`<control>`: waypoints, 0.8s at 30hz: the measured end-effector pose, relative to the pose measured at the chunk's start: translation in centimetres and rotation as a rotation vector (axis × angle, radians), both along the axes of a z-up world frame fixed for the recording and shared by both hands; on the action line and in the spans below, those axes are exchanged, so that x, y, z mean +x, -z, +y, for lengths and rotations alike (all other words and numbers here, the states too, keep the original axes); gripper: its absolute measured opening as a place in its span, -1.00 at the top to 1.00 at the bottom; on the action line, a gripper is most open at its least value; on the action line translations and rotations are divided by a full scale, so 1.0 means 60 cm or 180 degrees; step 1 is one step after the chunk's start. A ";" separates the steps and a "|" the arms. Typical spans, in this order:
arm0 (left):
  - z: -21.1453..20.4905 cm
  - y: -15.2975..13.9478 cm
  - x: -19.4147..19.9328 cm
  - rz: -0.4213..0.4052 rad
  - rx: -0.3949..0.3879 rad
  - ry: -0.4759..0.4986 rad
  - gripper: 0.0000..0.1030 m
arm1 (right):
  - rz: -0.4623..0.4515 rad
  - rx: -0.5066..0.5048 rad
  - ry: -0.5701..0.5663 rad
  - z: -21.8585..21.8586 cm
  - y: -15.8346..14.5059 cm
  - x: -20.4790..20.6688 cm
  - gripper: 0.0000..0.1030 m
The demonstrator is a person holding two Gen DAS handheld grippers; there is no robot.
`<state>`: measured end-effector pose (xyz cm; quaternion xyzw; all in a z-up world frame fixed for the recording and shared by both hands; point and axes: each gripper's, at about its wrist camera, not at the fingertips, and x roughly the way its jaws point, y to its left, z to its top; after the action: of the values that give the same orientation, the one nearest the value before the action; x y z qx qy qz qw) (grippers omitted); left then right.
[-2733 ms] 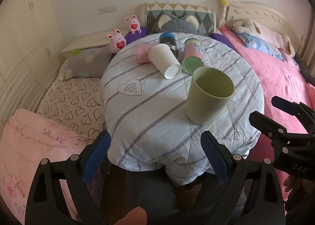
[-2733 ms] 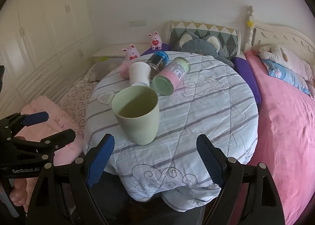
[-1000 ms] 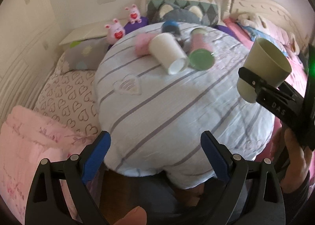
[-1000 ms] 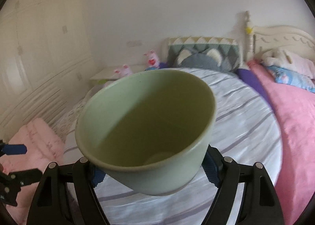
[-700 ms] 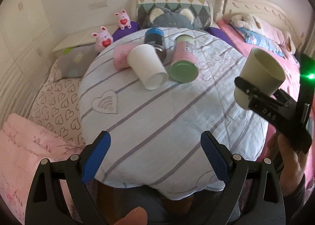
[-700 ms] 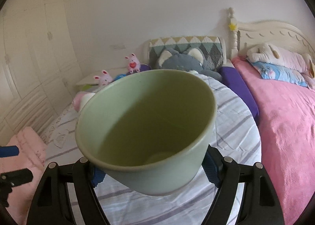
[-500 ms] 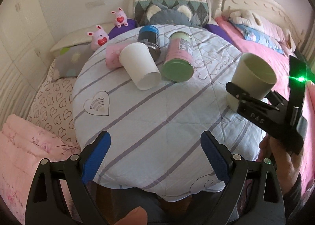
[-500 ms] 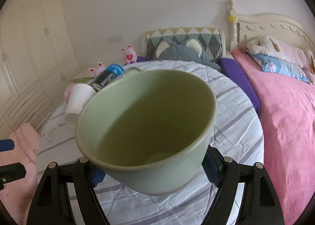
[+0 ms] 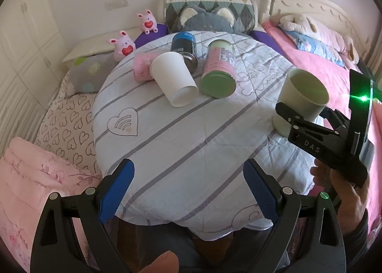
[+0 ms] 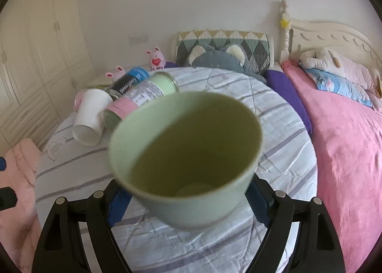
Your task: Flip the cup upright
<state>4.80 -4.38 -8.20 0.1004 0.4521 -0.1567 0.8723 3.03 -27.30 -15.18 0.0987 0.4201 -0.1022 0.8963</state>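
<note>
A pale green cup (image 10: 186,163) stands mouth up between the fingers of my right gripper (image 10: 186,203), low over the right side of the round table; it also shows in the left wrist view (image 9: 298,101). The blue pads seem a little apart from its wall, so the grip is unclear. A white paper cup (image 9: 174,79) lies on its side at the table's far middle. My left gripper (image 9: 188,189) is open and empty at the near table edge.
The round table wears a striped grey-white cloth (image 9: 191,144). A pink-and-green can (image 9: 218,68), a blue-black can (image 9: 183,46) and a pink roll (image 9: 142,67) lie beside the paper cup. A pink bed (image 10: 346,141) is at right, folded pink bedding (image 9: 21,184) at left.
My right gripper lifted the green cup off the table, carried it right, and has now brought it down to the table's right side. The cup sits farther forward between the fingers. The left gripper stayed open.
</note>
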 end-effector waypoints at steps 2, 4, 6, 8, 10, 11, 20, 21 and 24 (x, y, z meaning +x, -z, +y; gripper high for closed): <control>0.003 -0.005 -0.007 -0.0021 -0.0022 0.0003 -0.83 | 0.0008 -0.0023 -0.0032 0.007 -0.010 -0.005 -0.64; 0.007 -0.014 -0.016 -0.0068 -0.0033 0.0006 -0.83 | -0.0019 -0.0058 -0.0046 0.013 -0.022 -0.014 -0.65; 0.012 -0.021 -0.025 -0.0102 -0.0057 0.0008 -0.83 | -0.0104 -0.0084 -0.0013 0.019 -0.041 -0.031 -0.65; 0.016 -0.028 -0.034 -0.0135 -0.0076 0.0002 -0.83 | -0.0173 -0.0081 0.0015 0.023 -0.057 -0.041 -0.65; 0.020 -0.035 -0.042 -0.0174 -0.0082 -0.0006 -0.83 | -0.0222 -0.0103 0.0024 0.029 -0.078 -0.055 -0.65; 0.022 -0.039 -0.047 -0.0199 -0.0079 -0.0008 -0.83 | -0.0239 -0.0112 0.0025 0.032 -0.087 -0.059 -0.65; 0.047 -0.084 -0.093 -0.0456 -0.0105 -0.0118 -0.83 | -0.0517 -0.0201 -0.0127 0.088 -0.208 -0.115 -0.65; 0.050 -0.088 -0.097 -0.0483 -0.0095 -0.0138 -0.83 | -0.0531 -0.0197 -0.0151 0.094 -0.219 -0.120 -0.65; 0.060 -0.097 -0.108 -0.0522 -0.0101 -0.0197 -0.83 | -0.0526 -0.0161 -0.0174 0.103 -0.241 -0.129 -0.65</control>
<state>-1.68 -0.76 -2.35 0.0851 0.3795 -0.1281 0.9123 -4.72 -21.12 -0.73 0.0725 0.3445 -0.0798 0.9326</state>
